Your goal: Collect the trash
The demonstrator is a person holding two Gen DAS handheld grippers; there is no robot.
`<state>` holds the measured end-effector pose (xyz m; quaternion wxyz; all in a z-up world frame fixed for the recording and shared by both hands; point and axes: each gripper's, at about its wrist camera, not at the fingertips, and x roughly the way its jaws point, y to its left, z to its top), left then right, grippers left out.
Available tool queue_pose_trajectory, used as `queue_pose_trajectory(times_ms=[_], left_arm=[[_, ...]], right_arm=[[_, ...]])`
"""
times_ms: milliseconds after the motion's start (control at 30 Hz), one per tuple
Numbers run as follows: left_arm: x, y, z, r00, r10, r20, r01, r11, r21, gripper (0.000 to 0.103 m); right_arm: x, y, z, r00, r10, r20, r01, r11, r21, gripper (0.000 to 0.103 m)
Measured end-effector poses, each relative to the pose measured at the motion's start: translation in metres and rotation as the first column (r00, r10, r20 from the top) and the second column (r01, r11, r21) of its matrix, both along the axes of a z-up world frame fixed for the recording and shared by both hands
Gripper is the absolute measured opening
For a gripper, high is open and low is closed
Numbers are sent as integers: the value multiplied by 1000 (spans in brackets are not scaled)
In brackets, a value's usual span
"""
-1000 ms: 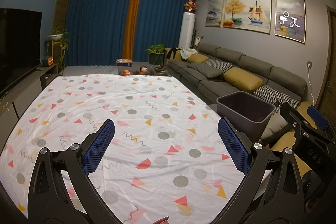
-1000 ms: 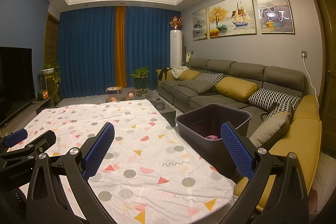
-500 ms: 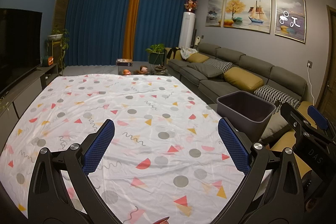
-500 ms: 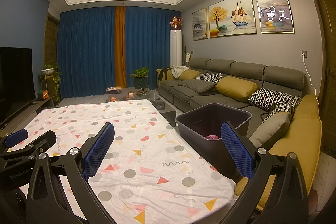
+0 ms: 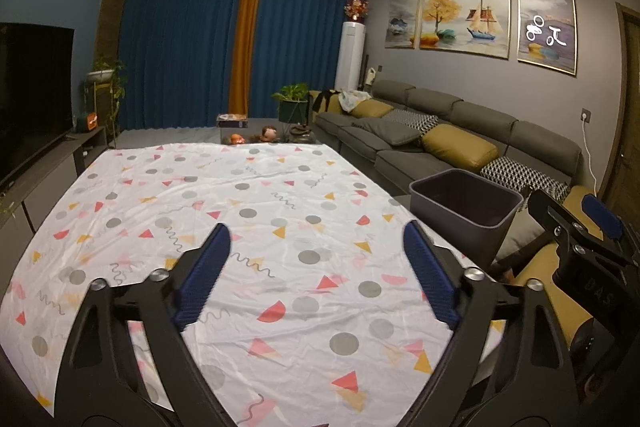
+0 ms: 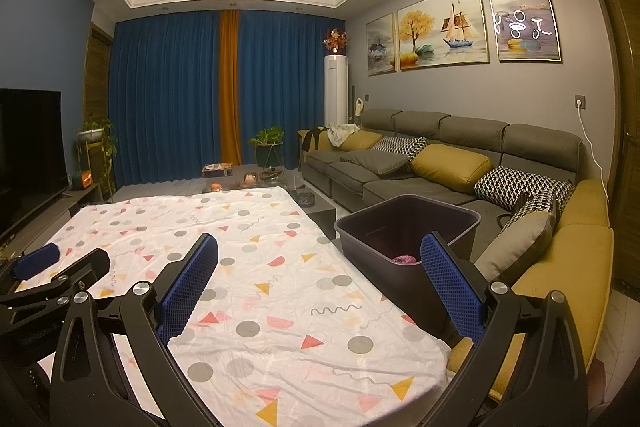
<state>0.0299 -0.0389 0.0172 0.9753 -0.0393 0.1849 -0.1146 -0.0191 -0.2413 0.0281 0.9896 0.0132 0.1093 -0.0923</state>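
A dark grey trash bin (image 5: pixel 466 203) stands off the right edge of the table, in front of the sofa. In the right wrist view a crumpled pink piece of trash (image 6: pixel 405 259) lies at the bottom of the bin (image 6: pixel 408 223). My left gripper (image 5: pixel 316 227) hovers over the patterned tablecloth (image 5: pixel 240 195); its jaws are closing, with nothing between them. My right gripper (image 6: pixel 320 237) stands open and holds nothing, its right finger in front of the bin. Each gripper also shows at the edge of the other's view: the right gripper (image 5: pixel 580 223) and the left gripper (image 6: pixel 64 261).
A grey sofa (image 6: pixel 440 155) with yellow and patterned cushions runs along the right wall. A low coffee table with small items (image 5: pixel 264 135) stands beyond the far table edge. A TV (image 5: pixel 32 95) on a low cabinet lines the left wall, in front of blue curtains.
The left gripper's fingers have come a little closer together. Neither hand has moved, and the right gripper is unchanged.
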Motion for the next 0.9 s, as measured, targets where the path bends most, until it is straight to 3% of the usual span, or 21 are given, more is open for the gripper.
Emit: queue_pose_trajectory(times_ms=[433,700,900], left_arm=[[0,2,-1,1000,13,-8,-13,1000,0,80],[-1,4,0,999,41,-4,-41,999,4,91],[-1,7,1,998,62,-4,-62,998,1,93]], right_arm=[[0,0,0,1000,2,-2,-2,1000,2,97],[0,1,1,1000,0,-1,0,1000,7,97],[0,0,0,1000,1,-1,-1,1000,9,97]])
